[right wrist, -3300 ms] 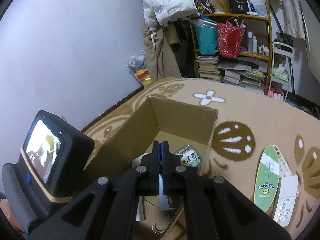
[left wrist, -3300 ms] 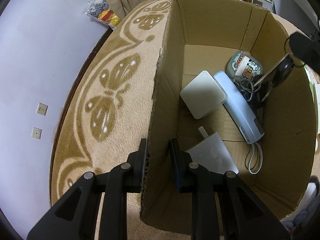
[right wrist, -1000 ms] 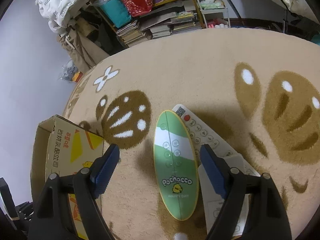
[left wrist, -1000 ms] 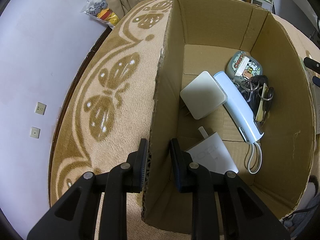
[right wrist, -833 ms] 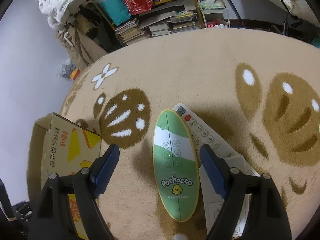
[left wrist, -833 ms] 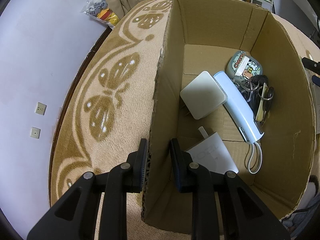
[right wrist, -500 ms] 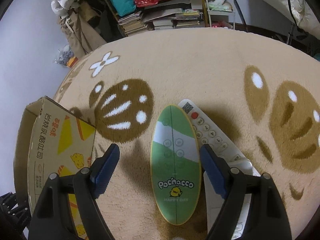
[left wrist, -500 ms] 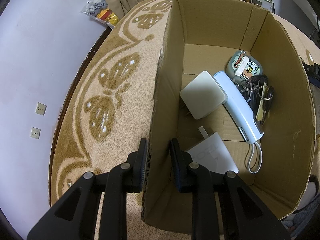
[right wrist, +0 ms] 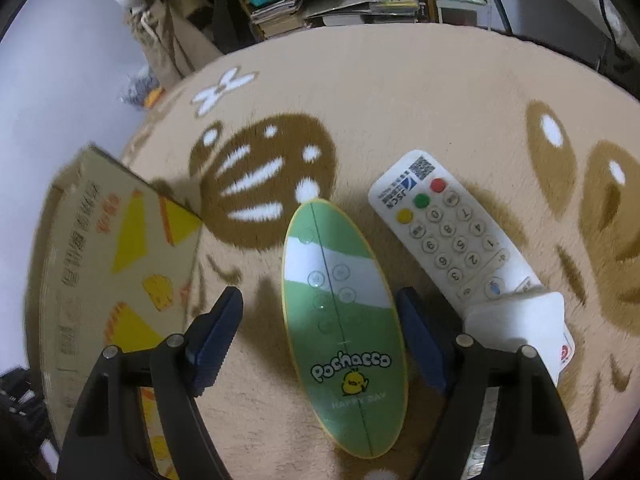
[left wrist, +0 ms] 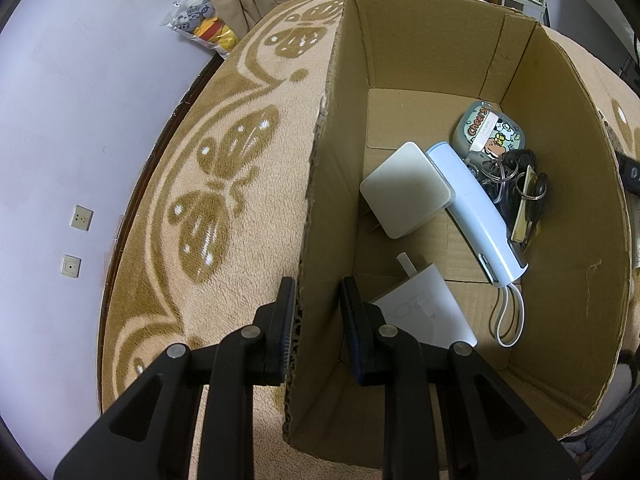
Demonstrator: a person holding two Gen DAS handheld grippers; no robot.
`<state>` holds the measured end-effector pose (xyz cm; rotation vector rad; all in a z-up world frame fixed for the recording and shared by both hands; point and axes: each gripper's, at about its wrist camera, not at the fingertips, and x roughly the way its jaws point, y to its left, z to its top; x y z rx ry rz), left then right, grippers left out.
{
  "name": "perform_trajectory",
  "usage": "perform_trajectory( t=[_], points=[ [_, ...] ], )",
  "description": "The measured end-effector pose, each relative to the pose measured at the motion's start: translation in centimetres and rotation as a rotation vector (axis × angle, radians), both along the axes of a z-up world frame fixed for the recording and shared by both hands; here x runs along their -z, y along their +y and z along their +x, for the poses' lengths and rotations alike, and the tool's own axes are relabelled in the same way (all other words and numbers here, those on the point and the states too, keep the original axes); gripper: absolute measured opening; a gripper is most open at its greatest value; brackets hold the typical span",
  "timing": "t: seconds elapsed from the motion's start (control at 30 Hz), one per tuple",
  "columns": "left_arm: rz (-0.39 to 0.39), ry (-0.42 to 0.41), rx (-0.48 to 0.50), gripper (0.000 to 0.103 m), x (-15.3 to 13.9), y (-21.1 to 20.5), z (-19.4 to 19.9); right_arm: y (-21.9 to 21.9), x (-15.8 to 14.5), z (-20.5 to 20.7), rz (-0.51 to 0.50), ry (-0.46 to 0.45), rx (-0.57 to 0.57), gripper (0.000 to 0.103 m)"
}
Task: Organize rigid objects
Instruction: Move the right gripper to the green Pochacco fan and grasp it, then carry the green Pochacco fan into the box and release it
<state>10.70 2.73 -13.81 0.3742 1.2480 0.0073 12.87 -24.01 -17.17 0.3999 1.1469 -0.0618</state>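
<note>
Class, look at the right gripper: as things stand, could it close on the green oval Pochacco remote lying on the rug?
Probably yes. The right gripper is open with one finger on either side of the green Pochacco remote, nothing between; the white remote lies alongside.

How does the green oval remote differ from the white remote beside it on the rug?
The green oval remote is oval, with faint flat buttons and a Pochacco print; the white remote is long and straight-sided, with raised numbered and coloured buttons. The green one lies between the open right gripper fingers; the white lies outside them. Both lie flat on the rug.
</note>
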Motion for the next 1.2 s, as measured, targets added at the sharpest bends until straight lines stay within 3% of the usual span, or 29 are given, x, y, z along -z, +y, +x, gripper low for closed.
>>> perform_trajectory(
  t=[0.2,0.53,0.63,1.2],
  points=[
    [0.000,0.000,0.000,0.022,0.0,0.0,0.0,0.6,0.2,0.0,-0.072,0.018,-0.006,0.074],
    [-0.001,0.001,-0.001,0.022,0.0,0.0,0.0,1.7,0.2,0.0,-0.153,0.034,-0.031,0.072],
    [-0.001,0.000,-0.001,0.022,0.0,0.0,0.0,1.8,0.0,-0.1,-0.179,0.030,-0.014,0.061],
    [-0.002,0.001,-0.001,0.022,0.0,0.0,0.0,3.0,-1.6,0.0,-0.188,-0.033,-0.017,0.060]
  ],
)
